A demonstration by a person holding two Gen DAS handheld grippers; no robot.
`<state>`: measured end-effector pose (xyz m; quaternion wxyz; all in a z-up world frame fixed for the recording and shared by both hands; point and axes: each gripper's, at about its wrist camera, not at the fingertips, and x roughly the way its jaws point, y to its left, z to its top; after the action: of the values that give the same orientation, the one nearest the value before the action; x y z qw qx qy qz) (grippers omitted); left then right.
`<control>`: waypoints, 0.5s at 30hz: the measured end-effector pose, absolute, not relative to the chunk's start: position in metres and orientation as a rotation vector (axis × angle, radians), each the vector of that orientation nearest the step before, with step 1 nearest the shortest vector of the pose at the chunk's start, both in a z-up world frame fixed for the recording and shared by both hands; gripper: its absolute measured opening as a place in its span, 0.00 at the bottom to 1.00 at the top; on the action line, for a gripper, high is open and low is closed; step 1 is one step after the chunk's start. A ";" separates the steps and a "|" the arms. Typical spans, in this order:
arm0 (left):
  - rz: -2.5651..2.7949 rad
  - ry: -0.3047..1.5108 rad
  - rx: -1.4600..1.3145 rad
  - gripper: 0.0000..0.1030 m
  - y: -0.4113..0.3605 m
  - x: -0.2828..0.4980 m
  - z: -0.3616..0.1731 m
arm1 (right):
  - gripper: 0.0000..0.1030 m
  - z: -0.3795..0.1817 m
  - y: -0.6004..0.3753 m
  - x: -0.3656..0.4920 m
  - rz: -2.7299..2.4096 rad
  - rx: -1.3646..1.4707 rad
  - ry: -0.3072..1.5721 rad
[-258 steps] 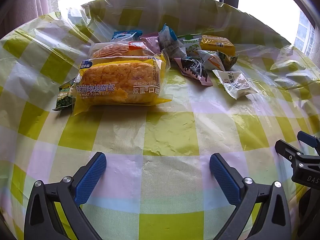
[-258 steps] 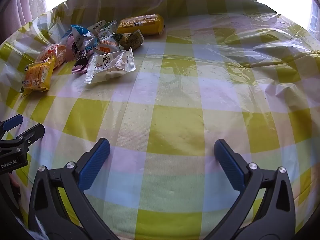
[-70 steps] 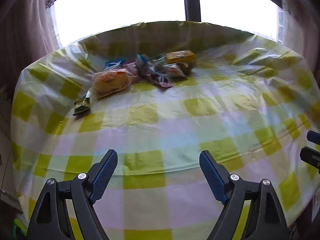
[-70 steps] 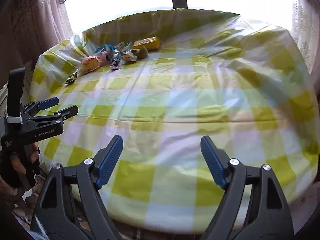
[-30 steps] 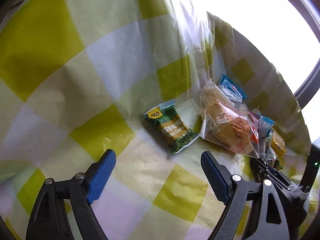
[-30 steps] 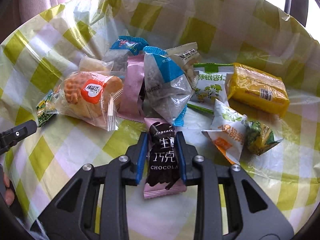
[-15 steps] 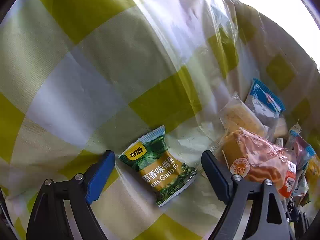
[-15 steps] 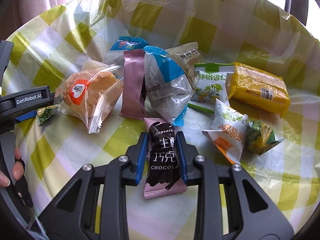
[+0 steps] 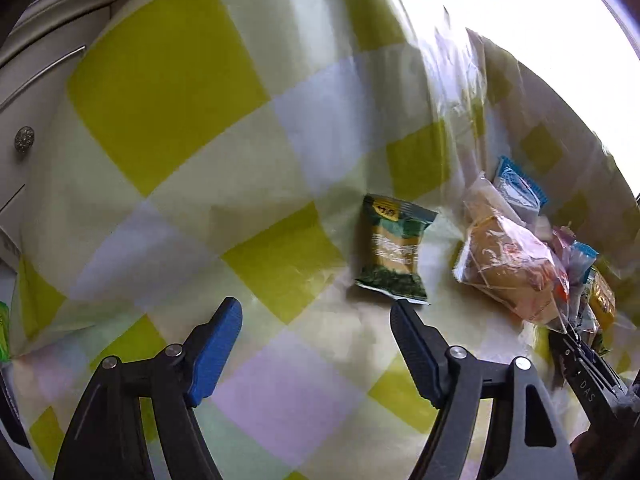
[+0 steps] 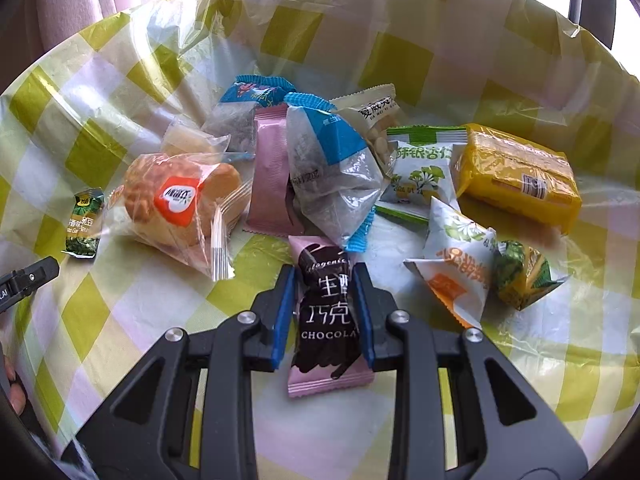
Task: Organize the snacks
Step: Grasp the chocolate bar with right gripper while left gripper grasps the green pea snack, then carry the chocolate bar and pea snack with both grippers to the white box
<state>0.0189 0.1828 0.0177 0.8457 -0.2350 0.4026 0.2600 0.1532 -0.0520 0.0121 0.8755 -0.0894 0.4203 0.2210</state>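
My right gripper [image 10: 323, 312] was clenched on the chocolate packet [image 10: 326, 316], its jaws pressing the pink-and-brown wrapper from both sides while the packet lay on the checked worktop [image 10: 168, 292]. Just beyond it stood a clear packet with blue ends [image 10: 332, 176], touching a plain pink packet [image 10: 268, 184] on its left. Further left lay a wrapped round pastry [image 10: 176, 204], and beside that, apart from the heap, a small green pea packet [image 10: 83, 222]. To the right of my jaws lay a white-and-orange packet [image 10: 460, 264], a small green-and-yellow packet [image 10: 520, 276], a white-and-green packet [image 10: 420, 176] and a yellow block-shaped packet [image 10: 516, 176].

My left gripper [image 9: 316, 336] had its jaws closing with nothing between them, only bare cloth. The green pea packet [image 9: 394, 254] lay just past the right jaw's tip; whether they touched I could not tell. The pastry [image 9: 512, 268] lay to its right. A cabinet knob [image 9: 24, 139] showed at the far left.
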 end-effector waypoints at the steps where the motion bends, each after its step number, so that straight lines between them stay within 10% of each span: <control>1: 0.539 0.845 -0.456 0.75 0.176 0.032 0.019 | 0.32 0.012 -0.051 0.153 0.460 -0.189 0.877; 6: 0.601 0.875 -0.320 0.62 0.171 0.086 0.010 | 0.32 0.012 -0.049 0.151 0.458 -0.195 0.876; 7: 0.574 0.860 -0.328 0.34 0.174 0.085 0.011 | 0.32 0.012 -0.049 0.152 0.460 -0.191 0.877; 8: 0.533 0.845 -0.340 0.30 0.177 0.083 0.012 | 0.32 0.012 -0.050 0.153 0.461 -0.190 0.878; 15: 0.377 0.797 -0.396 0.29 0.182 0.020 0.012 | 0.31 0.013 -0.053 0.154 0.462 -0.171 0.879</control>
<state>0.0195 0.1822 0.0124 0.8855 -0.1905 0.3831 0.1810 0.1542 -0.0533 0.0127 0.8758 -0.0822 0.4210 0.2214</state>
